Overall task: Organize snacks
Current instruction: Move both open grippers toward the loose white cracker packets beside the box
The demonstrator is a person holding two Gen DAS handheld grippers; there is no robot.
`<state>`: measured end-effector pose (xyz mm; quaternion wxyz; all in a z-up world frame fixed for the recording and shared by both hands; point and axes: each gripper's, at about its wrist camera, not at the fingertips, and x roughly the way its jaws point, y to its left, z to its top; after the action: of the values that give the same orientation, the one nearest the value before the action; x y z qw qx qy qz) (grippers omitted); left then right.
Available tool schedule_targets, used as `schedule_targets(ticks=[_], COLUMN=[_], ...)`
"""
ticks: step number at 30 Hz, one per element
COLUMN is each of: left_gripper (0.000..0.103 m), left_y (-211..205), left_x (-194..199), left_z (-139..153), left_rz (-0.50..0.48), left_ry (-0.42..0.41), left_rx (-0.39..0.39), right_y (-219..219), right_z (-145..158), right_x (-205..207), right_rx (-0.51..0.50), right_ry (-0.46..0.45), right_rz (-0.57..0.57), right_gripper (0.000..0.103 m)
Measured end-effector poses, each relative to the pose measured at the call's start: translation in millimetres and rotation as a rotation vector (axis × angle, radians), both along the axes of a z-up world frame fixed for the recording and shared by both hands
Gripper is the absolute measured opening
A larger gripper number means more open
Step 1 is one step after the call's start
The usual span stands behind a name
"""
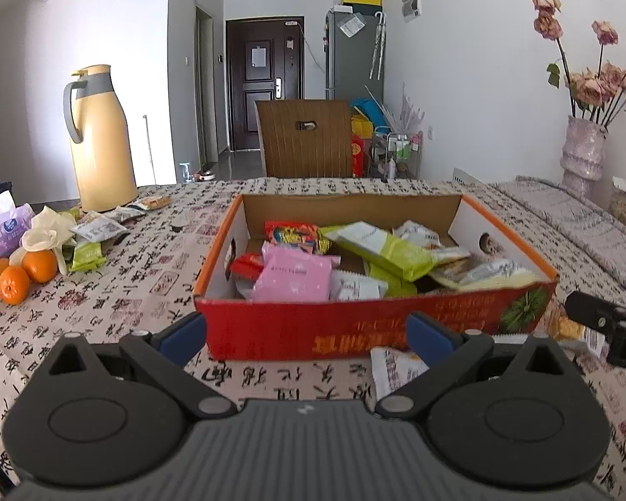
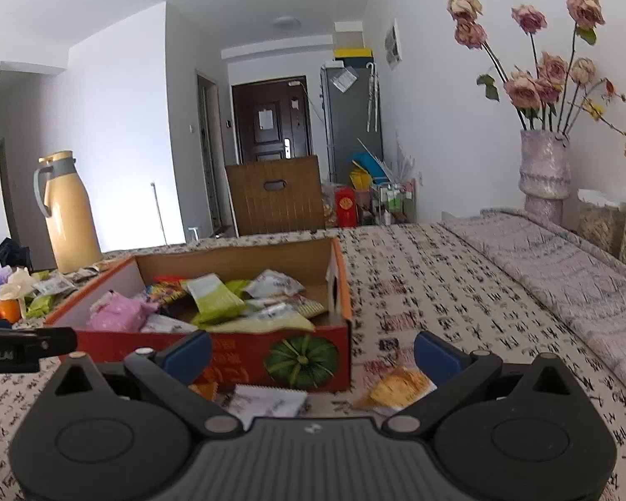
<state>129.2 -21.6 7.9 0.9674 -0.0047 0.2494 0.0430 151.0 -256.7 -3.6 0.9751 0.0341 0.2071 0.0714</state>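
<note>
Left wrist view: left gripper (image 1: 306,336) is hovering wide open and empty before the red cardboard box (image 1: 354,325).
Right wrist view: right gripper (image 2: 313,355) is hanging spread wide, gripping nothing.
Box: sitting on the calligraphy-print table (image 2: 438,284), holding a pink packet (image 1: 292,277) and green packets (image 1: 379,248).
Loose snacks: a white packet (image 2: 269,403) and an orange packet (image 2: 398,388) are lying just before the box.

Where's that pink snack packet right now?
The pink packet lies inside the red cardboard box, at its left near corner, beside a green packet.
</note>
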Motion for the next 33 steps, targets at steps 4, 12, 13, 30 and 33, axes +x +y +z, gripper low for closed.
schedule_targets(ticks=[4,12,13,30,33], left_gripper=[0.103,0.103,0.103,0.103,0.103], left_y=[2.9,11.0,11.7,15.3,15.5], left_x=[-0.1,6.5,7.0,10.6,8.9], left_z=[-9.6,-29.5,-31.4,-42.0,-41.4], left_rz=[0.004,0.022,0.021,0.003,-0.001], left_ry=[0.023,0.073,0.076,0.082,0.075], left_rx=[-0.001,-0.014,-0.017,-0.053,-0.056], right_y=[-6.9,-16.6,-17.5,-18.3,-18.0], right_z=[-8.3,-20.2,-21.2,-28.3,-26.1], right_x=[-1.2,-0.6,-0.3,5.0,3.6], right_rx=[-0.008,-0.026,-0.027,-0.024,-0.032], right_ry=[0.024,0.065,0.067,0.079,0.056], right_rz=[-0.013,-0.038,-0.041,-0.045,-0.057], right_gripper=[0.103,0.103,0.103,0.103,0.103])
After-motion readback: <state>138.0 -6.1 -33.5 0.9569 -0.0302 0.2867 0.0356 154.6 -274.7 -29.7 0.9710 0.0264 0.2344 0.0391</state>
